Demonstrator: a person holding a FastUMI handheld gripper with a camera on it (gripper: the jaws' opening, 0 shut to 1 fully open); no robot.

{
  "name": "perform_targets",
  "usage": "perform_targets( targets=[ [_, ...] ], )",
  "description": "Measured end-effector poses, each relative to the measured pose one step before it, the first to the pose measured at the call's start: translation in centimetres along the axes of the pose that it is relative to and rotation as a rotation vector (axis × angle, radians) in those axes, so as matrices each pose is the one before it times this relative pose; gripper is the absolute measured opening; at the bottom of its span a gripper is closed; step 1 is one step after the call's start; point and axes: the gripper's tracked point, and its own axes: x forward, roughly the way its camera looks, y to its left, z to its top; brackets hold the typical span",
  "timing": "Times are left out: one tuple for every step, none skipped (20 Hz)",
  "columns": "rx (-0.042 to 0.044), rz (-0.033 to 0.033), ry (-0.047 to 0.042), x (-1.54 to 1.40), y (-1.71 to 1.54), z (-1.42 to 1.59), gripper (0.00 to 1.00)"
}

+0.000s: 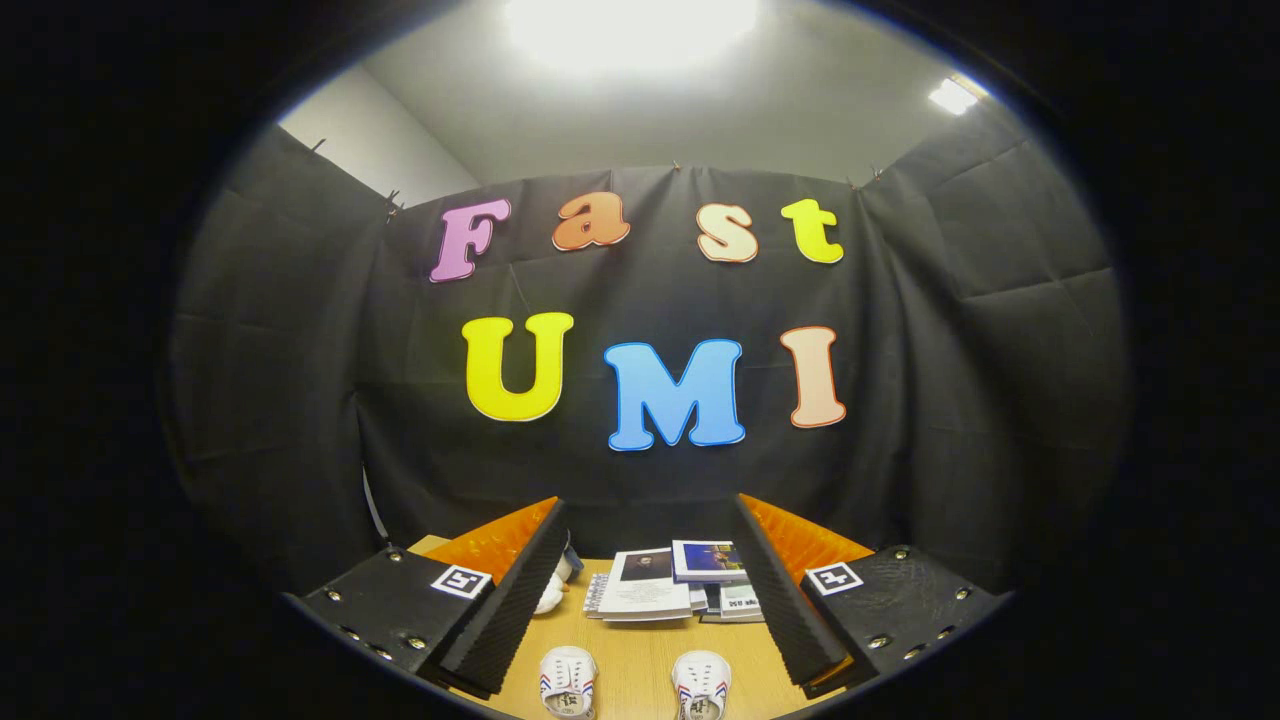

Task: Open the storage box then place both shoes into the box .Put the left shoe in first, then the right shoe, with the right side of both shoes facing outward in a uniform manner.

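Fingers (640,600) apart, empty, above two shoes (568,682) on the surface (635,660); I risk confusing left and right shoe.

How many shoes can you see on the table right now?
2: left shoe and right shoe, side by side on the table between the open gripper fingers. Others may be hidden.
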Motion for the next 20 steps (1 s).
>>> perform_targets(
  targets=[
    [-0.00073, 0.00199, 0.00143, 0.208, -0.086, -0.015, 0.99],
    [-0.00031, 0.00186, 0.00283, 0.147, -0.073, -0.144, 0.99],
    [-0.00015, -0.00041, 0.00394, 0.113, -0.035, -0.117, 0.99],
    [0.00016, 0.00076, 0.00348, 0.06, -0.06, -0.21, 0.99],
    [0.00127, -0.00015, 0.00198, 0.067, 0.009, -0.066, 0.99],
    [0.00114, 0.00311, 0.00252, 0.175, 0.051, -0.144, 0.99],
    [0.00071, 0.00364, 0.00444, 0.17, 0.103, -0.339, 0.99],
    [0.00034, 0.00529, 0.00397, 0.208, 0.155, -0.274, 0.99],
    [0.00089, 0.00508, 0.00668, 0.311, 0.16, -0.347, 0.99],
    [0.00388, 0.00634, 0.00902, 0.271, 0.151, -0.513, 0.99],
    [0.0076, 0.008, 0.0107, 0.33, 0.216, -0.539, 0.99],
    [0.00883, 0.00375, 0.01442, 0.312, 0.1, -0.717, 0.99],
    [0.01092, 0.00759, 0.01434, 0.403, 0.159, -0.65, 0.99],
    [0.01279, 0.0081, 0.01715, 0.345, 0.198, -0.712, 0.99],
    [0.01138, 0.00826, 0.01451, 0.34, 0.089, -0.613, 0.99],
    [0.01448, 0.00987, 0.01778, 0.389, 0.108, -0.625, 0.99],
    [0.0172, 0.01713, 0.0163, 0.45, 0.241, -0.727, 0.99],
    [0.01678, 0.02514, 0.02007, 0.561, 0.489, -0.711, 0.99],
    [0.01856, 0.02078, 0.03341, 0.599, 0.347, -1.184, 0.99],
    [0.02128, 0.02706, 0.03129, 0.602, 0.312, -1.08, 0.99]
  ],
)
